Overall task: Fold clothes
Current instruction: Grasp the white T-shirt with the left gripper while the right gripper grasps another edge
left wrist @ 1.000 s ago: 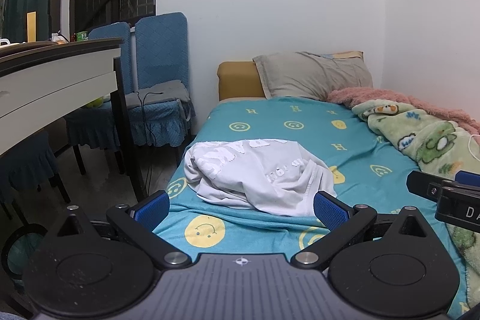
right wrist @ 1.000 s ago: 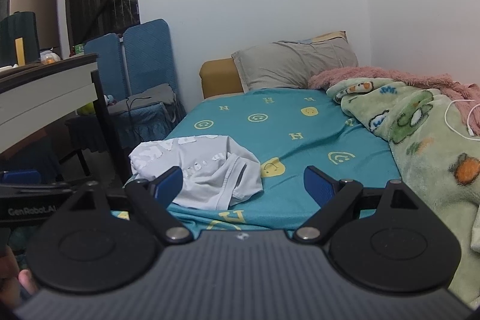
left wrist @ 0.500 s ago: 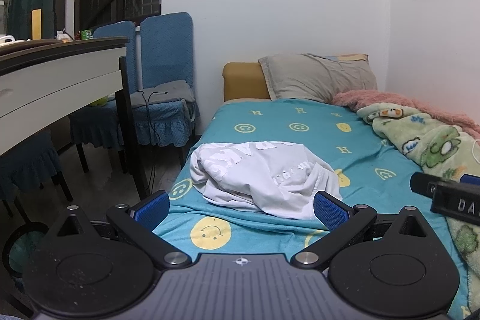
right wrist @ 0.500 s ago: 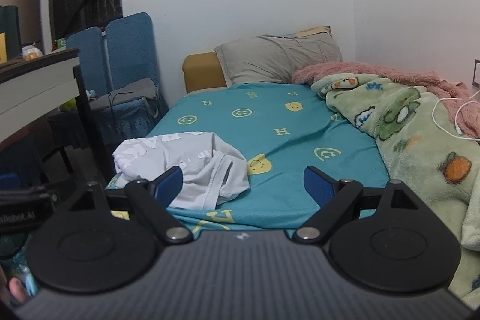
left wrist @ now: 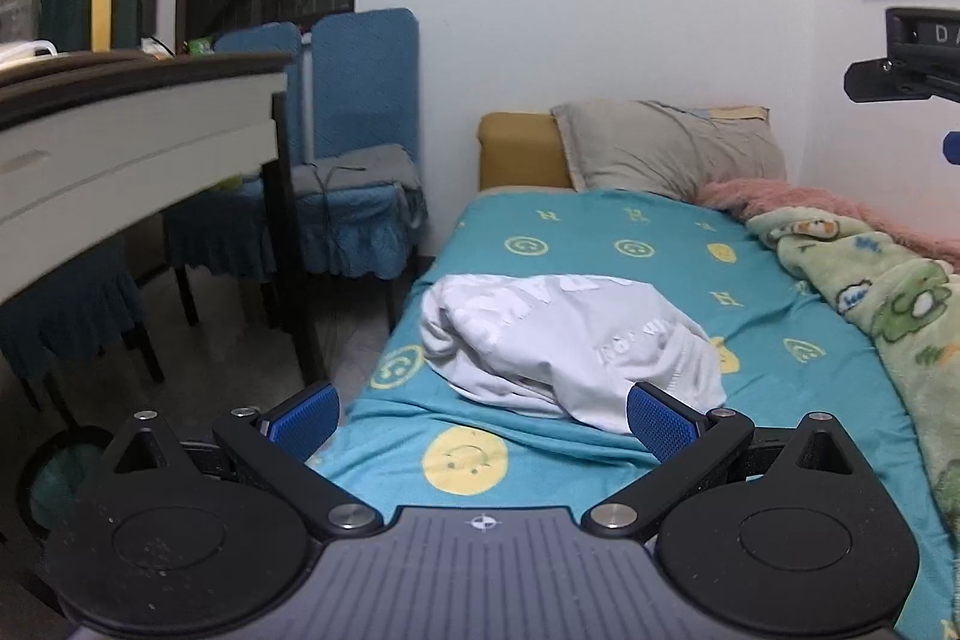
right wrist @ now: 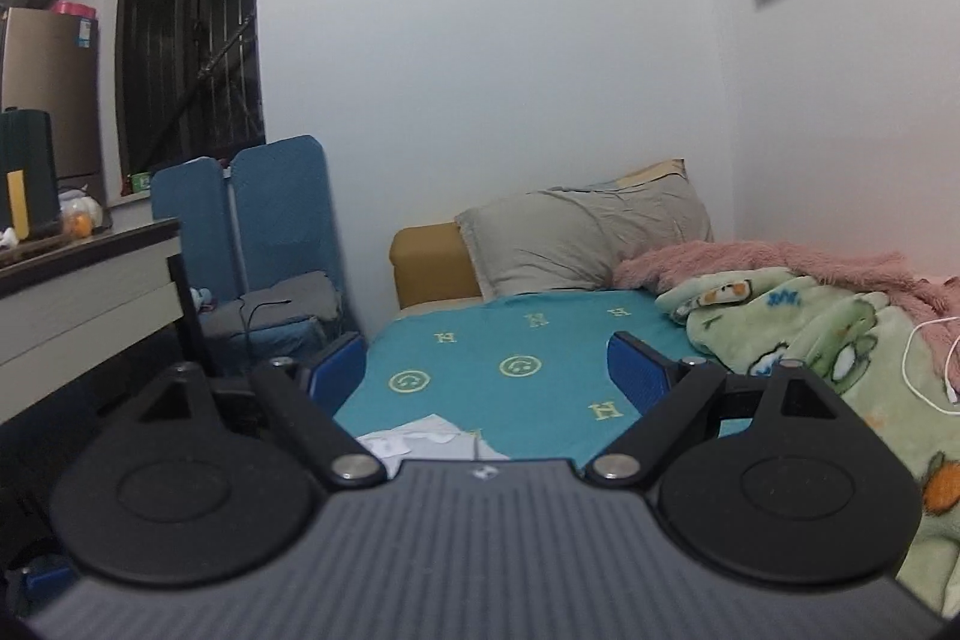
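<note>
A crumpled white garment [left wrist: 570,340] with pale lettering lies near the foot of the bed on the teal smiley sheet [left wrist: 630,244]. My left gripper [left wrist: 480,418] is open and empty, held short of the garment, just before the bed's near edge. My right gripper [right wrist: 487,370] is open and empty, raised and tilted up; only a strip of the garment [right wrist: 420,439] shows above its body. In the left wrist view, part of the right gripper's body [left wrist: 912,58] shows high at the right edge.
A grey pillow [left wrist: 666,148] and yellow cushion [left wrist: 519,148] lie at the bed head. A green cartoon blanket [left wrist: 888,304] and pink throw [left wrist: 828,208] fill the bed's right side. A white desk [left wrist: 120,142] and blue chairs [left wrist: 354,160] stand left. A white cable [right wrist: 924,358] lies on the blanket.
The right gripper has risen and tilted upward, so the garment drops almost out of its view. The left gripper has shifted slightly; the bed sits further right in its view.
</note>
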A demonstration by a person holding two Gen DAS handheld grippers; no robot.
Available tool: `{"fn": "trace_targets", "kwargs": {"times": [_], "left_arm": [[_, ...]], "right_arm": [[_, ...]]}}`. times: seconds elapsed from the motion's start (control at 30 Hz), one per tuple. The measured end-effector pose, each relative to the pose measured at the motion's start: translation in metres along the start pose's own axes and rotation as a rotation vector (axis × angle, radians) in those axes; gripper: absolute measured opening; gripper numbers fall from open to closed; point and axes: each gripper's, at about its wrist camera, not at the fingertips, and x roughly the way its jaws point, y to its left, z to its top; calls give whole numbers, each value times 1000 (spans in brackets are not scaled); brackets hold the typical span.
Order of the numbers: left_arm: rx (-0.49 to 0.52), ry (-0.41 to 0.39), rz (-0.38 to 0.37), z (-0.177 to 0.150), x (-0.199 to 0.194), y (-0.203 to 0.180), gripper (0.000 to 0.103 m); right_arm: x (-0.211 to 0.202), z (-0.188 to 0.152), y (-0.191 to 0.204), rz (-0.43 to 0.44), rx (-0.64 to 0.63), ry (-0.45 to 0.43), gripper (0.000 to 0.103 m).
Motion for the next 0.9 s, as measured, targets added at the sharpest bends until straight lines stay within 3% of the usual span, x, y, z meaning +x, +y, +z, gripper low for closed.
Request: {"fn": "trace_targets", "kwargs": {"times": [0.13, 0.3, 0.43, 0.6, 0.9], "left_arm": [[71, 20, -40, -4, 14, -19, 103], [179, 102, -109, -2, 59, -58, 101], [285, 180, -156, -4, 112, -89, 88], [340, 238, -228, -11, 172, -117, 73], [387, 274, -309, -40, 225, -140, 35]], "right_arm": [[12, -12, -32, -39, 38, 37, 89], [26, -39, -63, -70, 110, 90, 89], [36, -58, -80, -64, 162, 138, 89], [50, -81, -98, -96, 201, 210, 89], [94, -110, -109, -128, 247, 286, 89]]}}
